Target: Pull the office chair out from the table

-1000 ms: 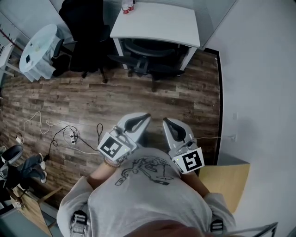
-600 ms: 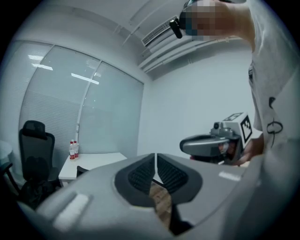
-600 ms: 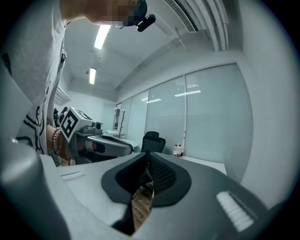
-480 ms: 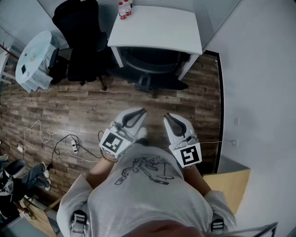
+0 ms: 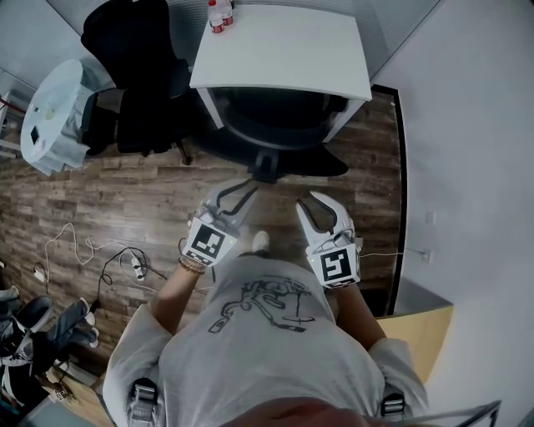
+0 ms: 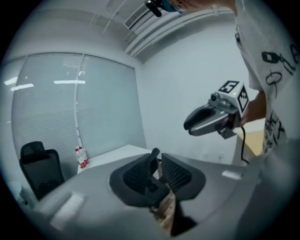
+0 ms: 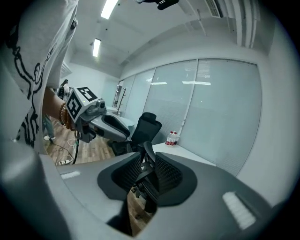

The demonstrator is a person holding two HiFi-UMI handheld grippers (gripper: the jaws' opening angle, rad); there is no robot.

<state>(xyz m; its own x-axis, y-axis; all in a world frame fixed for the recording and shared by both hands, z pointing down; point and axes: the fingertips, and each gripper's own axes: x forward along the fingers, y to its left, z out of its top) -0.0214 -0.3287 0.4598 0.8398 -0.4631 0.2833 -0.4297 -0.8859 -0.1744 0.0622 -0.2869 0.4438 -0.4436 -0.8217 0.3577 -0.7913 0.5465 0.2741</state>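
Office chair (image 5: 275,125), black, on the wood floor (image 5: 108,183), with its seat tucked beneath the white tabletop (image 5: 284,50). Only the curved backrest and part of the wheeled base project past the near edge. On this reading the chair is not yet pulled out, and no part of the task is done.

A second black chair (image 5: 138,75) stands clear of the tabletop at its left, beside a round white table (image 5: 54,100). Neither appears to belong to the task.

Left gripper (image 5: 239,193) and right gripper (image 5: 310,203) are held side by side in front of the person. Both point toward the backrest and are near it but not touching it. Fingers (image 6: 136,176) of both have just been opening and stand moderately apart. Nothing lies between either pair; a dark shape, probably the chair, shows farther off beyond each gap.

Remaining, as judged: bring the fingers to the top of the backrest, close on it, and draw the chair back over the floor until the seat is free of the tabletop.

Two small bottles (image 5: 219,12) stand at the far left corner of the tabletop. Loose cables (image 5: 117,258) lie on the floor at the person's left, away from the chair's likely path.
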